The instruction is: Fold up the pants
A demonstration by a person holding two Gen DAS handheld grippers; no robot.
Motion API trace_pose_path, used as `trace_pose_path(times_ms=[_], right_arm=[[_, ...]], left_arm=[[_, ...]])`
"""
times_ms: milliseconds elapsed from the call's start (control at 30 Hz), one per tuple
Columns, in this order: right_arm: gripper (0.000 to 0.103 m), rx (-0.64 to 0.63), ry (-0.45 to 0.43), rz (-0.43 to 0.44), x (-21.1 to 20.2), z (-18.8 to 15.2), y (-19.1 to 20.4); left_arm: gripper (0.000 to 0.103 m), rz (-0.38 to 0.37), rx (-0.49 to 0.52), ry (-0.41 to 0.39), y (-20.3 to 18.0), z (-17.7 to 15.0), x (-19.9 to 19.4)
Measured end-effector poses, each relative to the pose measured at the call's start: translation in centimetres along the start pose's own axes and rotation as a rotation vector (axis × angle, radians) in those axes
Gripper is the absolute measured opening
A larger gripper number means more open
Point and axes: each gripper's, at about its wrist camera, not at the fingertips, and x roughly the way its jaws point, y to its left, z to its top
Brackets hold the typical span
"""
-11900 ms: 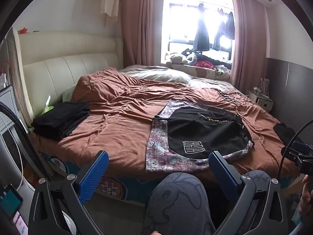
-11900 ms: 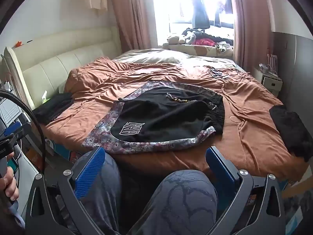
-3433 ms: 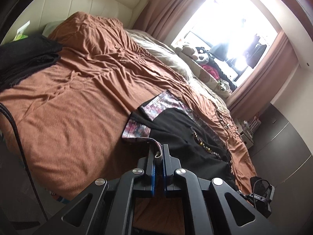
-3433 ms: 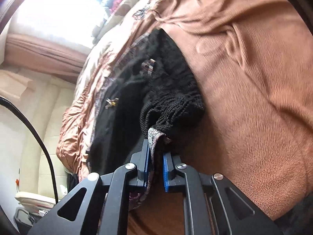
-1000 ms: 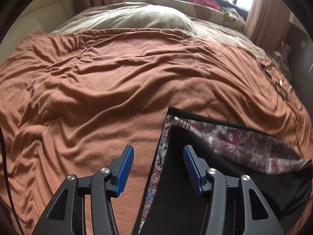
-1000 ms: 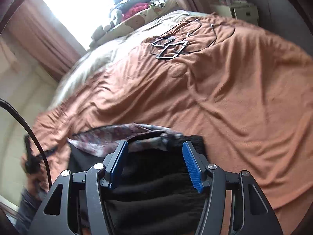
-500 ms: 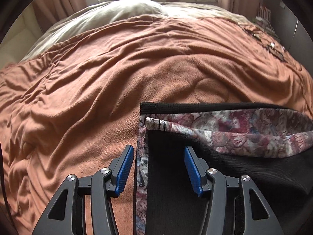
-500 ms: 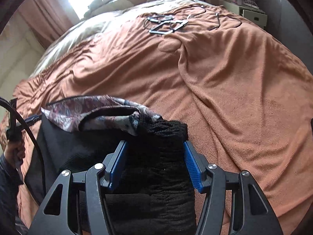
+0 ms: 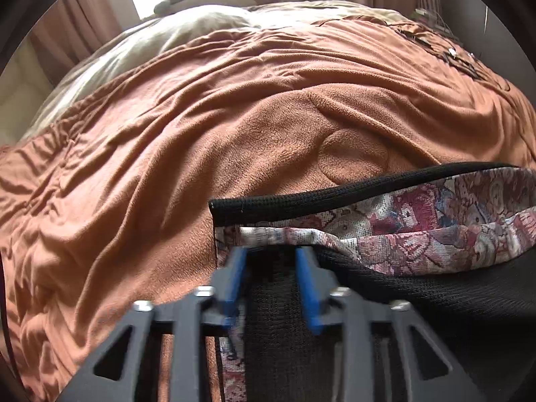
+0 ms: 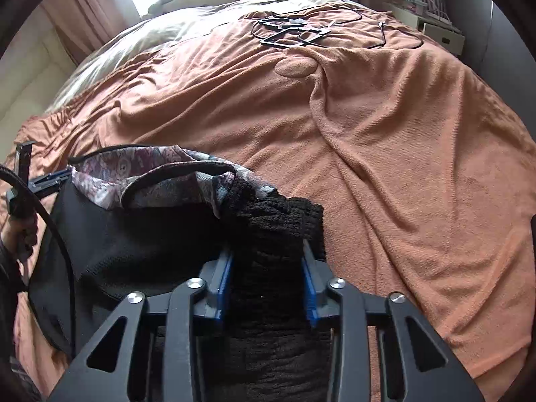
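The pants (image 9: pixel 418 288) are black with a patterned pink-grey trim (image 9: pixel 435 234) and lie folded over on the brown bedspread. My left gripper (image 9: pixel 270 254) is open, its blue fingers (image 9: pixel 234 278) astride the black fabric just behind the folded trim corner. My right gripper (image 10: pixel 266 261) is open, straddling the black ribbed waistband (image 10: pixel 278 234) of the pants (image 10: pixel 134 234). The other hand and left gripper (image 10: pixel 50 179) show at the far left of the right wrist view.
The brown bedspread (image 9: pixel 167 134) covers the bed, wrinkled. Black cables and hangers (image 10: pixel 294 33) lie on its far side. A pale duvet (image 9: pixel 167 33) and stuffed toys lie by the window. A nightstand (image 10: pixel 432 23) stands at the far right.
Both grippers have moved forward over the pants, and their jaws have narrowed from a wider opening. The folded trim edge now lies just ahead of the left fingers.
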Motion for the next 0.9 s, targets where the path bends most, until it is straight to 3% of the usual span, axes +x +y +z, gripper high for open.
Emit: trace_pose_path(times_ms=[67,133,333,733,833,900], right_arm=[[0.023,-0.007,-0.017,-0.008,-0.3,0.0,0.0],[0.015,0.003,-0.048,-0.009,-1.0,0.1,-0.2],[0.013,0.053,-0.113,0.009,-2.1,0.3,-0.8],[0.013,0.069,-0.118,-0.042,1.2,2.3,-0.3],[0.023,0.08,-0.089,-0.058,2.7,2.7,-0.2],[0.029,0.097,-0.086,-0.05,2.7,2.8,-0.4]], left_arm=[[0.007,0.009,-0.002,-0.018,0.0,0.0,-0.5],[0.007,0.032,-0.025,-0.053,0.6,0.0,-1.4],[0.006,0.066,-0.116,-0.096,2.9,0.8,-2.8],[0.007,0.112,-0.143,-0.022,2.6,1.8,1.0],[0.013,0.132,-0.141,0.016,2.4,2.0,1.9],[0.025,0.131,-0.143,0.019,2.3,2.0,1.5]])
